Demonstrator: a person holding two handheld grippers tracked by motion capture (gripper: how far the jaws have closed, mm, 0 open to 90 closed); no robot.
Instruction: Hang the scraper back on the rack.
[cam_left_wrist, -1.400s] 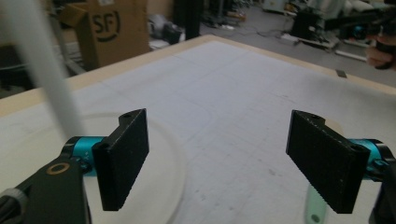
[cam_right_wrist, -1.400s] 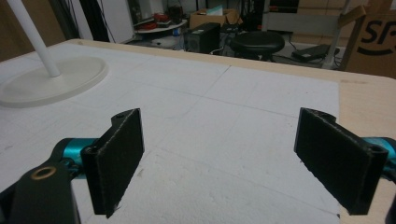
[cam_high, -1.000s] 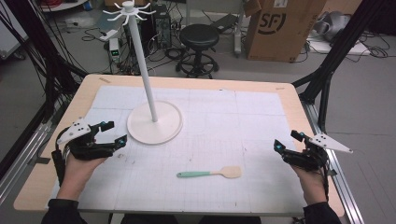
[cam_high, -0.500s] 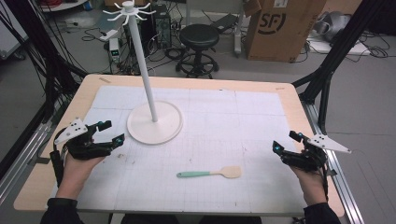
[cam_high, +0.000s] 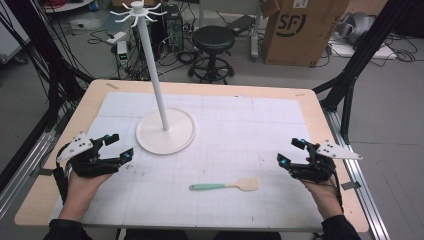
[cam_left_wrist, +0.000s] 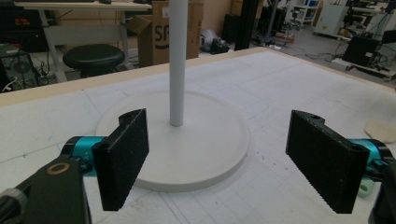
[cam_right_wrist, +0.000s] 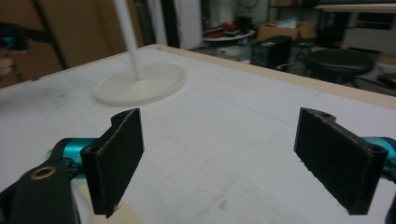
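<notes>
Your left gripper (cam_high: 119, 146) sits near the table's left edge with its jaws spread wide and nothing between them, just beside the white stand (cam_high: 165, 131). Your right gripper (cam_high: 292, 151) rests near the right edge, jaws equally wide and empty. The green-handled spoon (cam_high: 226, 186) lies flat on the white mat (cam_high: 235, 125) between them, nearer you

A grey floor (cam_high: 300, 75) is stretching beyond the desk (cam_high: 310, 107), far ahead of both grippers; there a black stool (cam_high: 213, 40) and cardboard box (cam_high: 300, 30) are standing among trailing cables (cam_high: 95, 35).
</notes>
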